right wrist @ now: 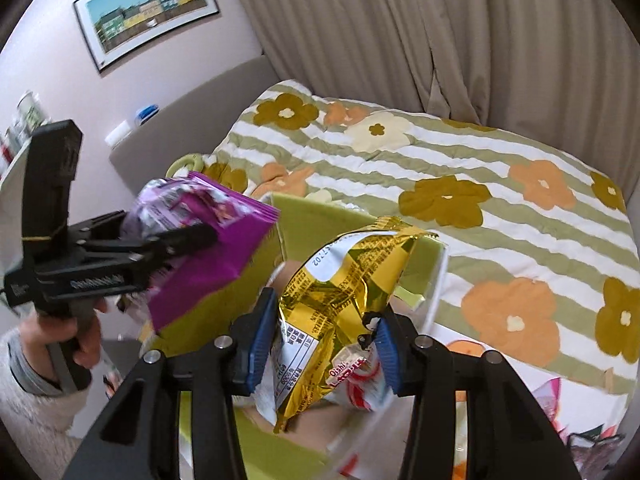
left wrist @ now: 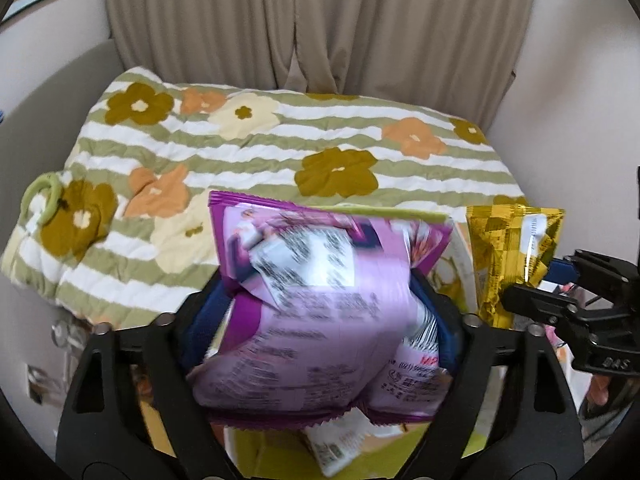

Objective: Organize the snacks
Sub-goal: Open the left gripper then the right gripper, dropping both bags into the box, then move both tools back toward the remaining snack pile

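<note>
A purple snack bag (left wrist: 320,300) hangs between the blue pads of my left gripper (left wrist: 318,276). The jaws stand wide and the bag is blurred, looking loose rather than pinched. Below it is a lime-green box (left wrist: 272,452) with a small white packet (left wrist: 340,448) inside. In the right wrist view my right gripper (right wrist: 322,308) is shut on a crumpled gold snack bag (right wrist: 340,280), held above the same green box (right wrist: 304,208). The left gripper (right wrist: 188,232) and the purple bag (right wrist: 208,248) are to its left. The gold bag (left wrist: 512,248) and the right gripper (left wrist: 536,280) also show in the left wrist view.
A striped quilt with flowers (right wrist: 480,184) covers the bed behind the box, and a green ring (left wrist: 42,196) lies on it. Beige curtains (left wrist: 320,20) hang behind. A person's hand (right wrist: 80,340) holds the left gripper. More wrappers (right wrist: 580,420) lie at the lower right.
</note>
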A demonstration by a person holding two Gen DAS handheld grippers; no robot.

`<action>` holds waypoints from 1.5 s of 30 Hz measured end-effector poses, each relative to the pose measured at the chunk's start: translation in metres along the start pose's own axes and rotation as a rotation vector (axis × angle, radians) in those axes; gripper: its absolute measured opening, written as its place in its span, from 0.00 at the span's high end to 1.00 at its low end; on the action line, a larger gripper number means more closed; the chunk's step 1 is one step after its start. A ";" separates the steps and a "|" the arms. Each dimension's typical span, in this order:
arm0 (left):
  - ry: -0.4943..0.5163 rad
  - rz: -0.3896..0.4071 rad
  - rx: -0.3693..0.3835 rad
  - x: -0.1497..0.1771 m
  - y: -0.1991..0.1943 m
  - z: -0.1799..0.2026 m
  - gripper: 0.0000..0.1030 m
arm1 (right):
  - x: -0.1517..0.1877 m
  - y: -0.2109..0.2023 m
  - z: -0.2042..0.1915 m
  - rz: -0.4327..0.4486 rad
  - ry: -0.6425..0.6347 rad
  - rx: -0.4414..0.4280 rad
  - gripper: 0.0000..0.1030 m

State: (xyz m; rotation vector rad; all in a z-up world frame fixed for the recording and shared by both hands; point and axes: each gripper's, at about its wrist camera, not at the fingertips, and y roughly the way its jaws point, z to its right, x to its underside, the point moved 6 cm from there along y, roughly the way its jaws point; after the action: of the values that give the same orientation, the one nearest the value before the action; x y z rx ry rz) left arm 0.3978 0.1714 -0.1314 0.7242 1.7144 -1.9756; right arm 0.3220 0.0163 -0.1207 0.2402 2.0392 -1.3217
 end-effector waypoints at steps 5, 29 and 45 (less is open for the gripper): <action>0.036 -0.012 -0.036 0.002 0.010 -0.007 0.01 | 0.000 0.014 0.003 -0.012 0.067 0.062 0.59; -0.033 -0.067 -0.060 0.039 -0.001 -0.024 0.01 | -0.007 0.038 -0.002 0.046 0.112 0.117 0.01; -0.038 -0.029 -0.087 0.049 -0.032 -0.018 0.01 | 0.011 -0.012 -0.009 0.050 0.111 0.187 0.01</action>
State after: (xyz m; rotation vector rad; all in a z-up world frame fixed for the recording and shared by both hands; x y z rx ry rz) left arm 0.3425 0.1950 -0.1398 0.6306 1.7860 -1.9083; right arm 0.3041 0.0159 -0.1163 0.4551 1.9864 -1.4986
